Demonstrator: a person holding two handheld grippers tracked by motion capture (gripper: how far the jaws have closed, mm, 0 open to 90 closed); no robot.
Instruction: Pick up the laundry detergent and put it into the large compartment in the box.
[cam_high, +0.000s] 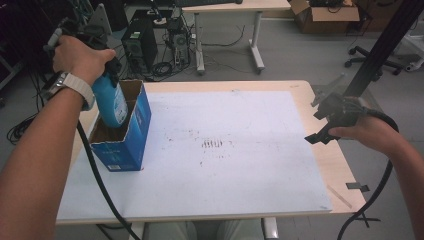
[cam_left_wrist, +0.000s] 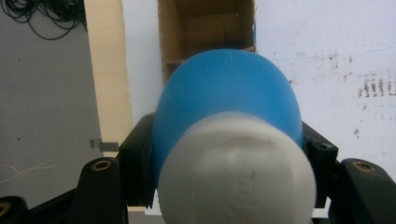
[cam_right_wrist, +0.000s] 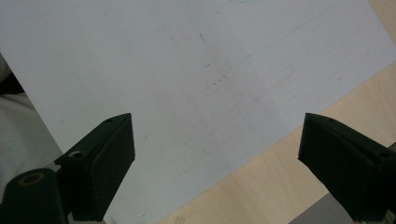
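Observation:
A blue bottle (cam_high: 111, 100) with a white cap (cam_left_wrist: 238, 172) hangs upright, its lower end inside an open-topped blue cardboard box (cam_high: 134, 137) at the table's left. My left gripper (cam_high: 111, 72) is shut on the bottle just below the cap. In the left gripper view the bottle (cam_left_wrist: 224, 88) sits between the black jaws of the left gripper (cam_left_wrist: 229, 142), with the box's brown inside (cam_left_wrist: 205, 28) beyond. My right gripper (cam_high: 314, 125) hovers open at the table's right edge. In the right gripper view, the right gripper (cam_right_wrist: 217, 140) holds nothing above the white sheet (cam_right_wrist: 187, 70).
A white sheet (cam_high: 225, 175) with faint marks covers most of the wooden table (cam_high: 340, 165). Behind the table are computer towers (cam_high: 140, 45), a desk (cam_high: 235, 10), a cardboard box (cam_high: 325, 15) and an office chair (cam_high: 380, 60). A black post (cam_high: 380, 45) rises at right.

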